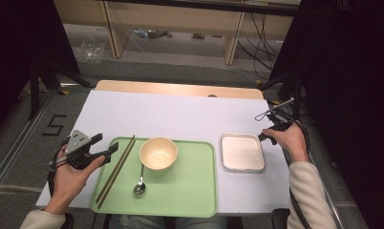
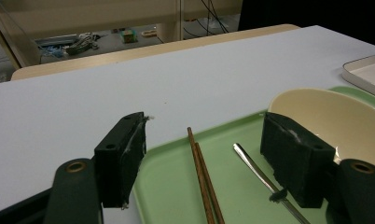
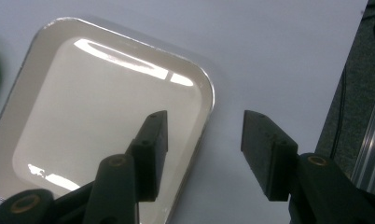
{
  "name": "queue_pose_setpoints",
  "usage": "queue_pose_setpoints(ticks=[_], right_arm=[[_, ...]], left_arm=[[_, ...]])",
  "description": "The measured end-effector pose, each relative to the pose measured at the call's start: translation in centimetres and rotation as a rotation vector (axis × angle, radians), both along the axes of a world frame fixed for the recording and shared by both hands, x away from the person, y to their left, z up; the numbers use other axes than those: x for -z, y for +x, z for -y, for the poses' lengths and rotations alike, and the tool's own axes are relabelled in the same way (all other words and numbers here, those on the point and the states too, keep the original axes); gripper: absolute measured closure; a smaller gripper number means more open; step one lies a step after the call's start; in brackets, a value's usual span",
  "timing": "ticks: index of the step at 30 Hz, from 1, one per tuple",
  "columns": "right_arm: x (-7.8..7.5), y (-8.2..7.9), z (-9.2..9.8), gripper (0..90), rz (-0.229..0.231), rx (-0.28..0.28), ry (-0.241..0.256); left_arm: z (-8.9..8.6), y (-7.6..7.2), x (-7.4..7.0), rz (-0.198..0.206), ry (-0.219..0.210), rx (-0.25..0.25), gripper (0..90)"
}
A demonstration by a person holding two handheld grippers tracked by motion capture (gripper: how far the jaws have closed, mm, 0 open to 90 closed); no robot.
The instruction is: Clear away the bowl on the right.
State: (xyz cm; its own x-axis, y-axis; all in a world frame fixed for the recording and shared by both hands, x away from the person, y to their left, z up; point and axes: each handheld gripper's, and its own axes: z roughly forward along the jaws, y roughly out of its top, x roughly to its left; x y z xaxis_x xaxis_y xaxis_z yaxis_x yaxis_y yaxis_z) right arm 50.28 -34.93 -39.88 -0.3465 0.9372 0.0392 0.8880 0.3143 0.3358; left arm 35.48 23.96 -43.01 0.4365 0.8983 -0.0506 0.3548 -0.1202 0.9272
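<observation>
While the left gripper (image 2: 202, 163) hangs wide open with the brown wooden chopsticks (image 2: 204, 179) lying lengthwise between its jaws, the right gripper (image 3: 202, 154), equally wide, straddles the white square dish's (image 3: 111, 112) near rim.

left gripper (image 1: 106, 144): jaws wide apart, held low | right gripper (image 3: 204, 140): jaws apart, pointing down

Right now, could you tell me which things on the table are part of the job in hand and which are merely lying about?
In hand:
white square dish, straddled by the open right gripper
chopsticks, before the open left gripper

Lying about:
bowl
spoon
green tray
</observation>
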Motion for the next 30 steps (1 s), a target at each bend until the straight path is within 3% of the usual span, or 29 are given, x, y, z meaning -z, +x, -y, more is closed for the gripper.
queue_pose_setpoints(ticks=[1, 2, 5, 8, 9, 10, 12, 14, 15, 16, 17, 24, 26, 30], right_arm=[[0.2, 0.1, 0.2, 51.8, -0.009, -0.013, -0.012], [0.2, 0.0, 0.1, 51.7, -0.047, 0.016, 0.0], [0.9, 0.0, 0.1, 51.5, -0.064, 0.034, -0.019], [1.3, 0.2, 0.3, 51.4, -0.048, 0.009, -0.018], [1.2, 0.0, 0.0, 51.4, -0.074, 0.045, -0.012], [1.3, 0.1, 0.0, 51.4, -0.065, 0.051, -0.017], [1.3, 0.0, 0.0, 51.4, -0.092, 0.078, -0.011], [1.6, 0.3, 0.3, 51.4, -0.087, 0.038, -0.014], [1.9, 0.3, 0.4, 51.4, -0.064, 0.034, -0.015], [1.9, 0.3, 0.3, 51.4, -0.088, 0.054, -0.015], [2.1, 0.4, 0.5, 51.3, -0.065, 0.026, -0.019], [2.0, 0.4, 0.3, 51.0, -0.079, 0.038, -0.02], [2.1, 0.5, 0.3, 51.0, -0.06, 0.016, -0.022], [2.1, 0.4, 0.2, 51.2, -0.079, 0.04, -0.018]], left_arm=[[0.0, 0.0, 0.0, 0.001, 0.001, 0.002, 30.9], [-0.1, -0.1, 0.0, 0.001, 0.002, 0.004, 30.9], [0.0, -0.2, -0.1, 0.005, -0.003, 0.005, 30.9], [0.0, -0.2, -0.1, 0.006, -0.004, 0.008, 30.9], [0.1, -0.2, 0.0, 0.004, -0.008, 0.008, 30.9], [0.1, -0.2, -0.1, 0.006, -0.004, 0.009, 30.9], [0.1, -0.2, -0.1, 0.004, -0.008, 0.007, 30.9], [0.1, -0.2, -0.1, 0.003, -0.011, 0.007, 30.9], [0.1, -0.2, -0.1, 0.005, -0.009, 0.007, 30.9], [0.0, -0.2, -0.1, 0.005, -0.007, 0.007, 30.9], [0.0, -0.2, -0.1, 0.007, 0.0, 0.007, 30.9], [0.0, -0.2, -0.1, 0.007, -0.002, 0.009, 30.9], [0.0, -0.2, -0.1, 0.007, 0.0, 0.009, 30.9], [0.0, -0.2, -0.1, 0.006, -0.008, 0.008, 30.9]])
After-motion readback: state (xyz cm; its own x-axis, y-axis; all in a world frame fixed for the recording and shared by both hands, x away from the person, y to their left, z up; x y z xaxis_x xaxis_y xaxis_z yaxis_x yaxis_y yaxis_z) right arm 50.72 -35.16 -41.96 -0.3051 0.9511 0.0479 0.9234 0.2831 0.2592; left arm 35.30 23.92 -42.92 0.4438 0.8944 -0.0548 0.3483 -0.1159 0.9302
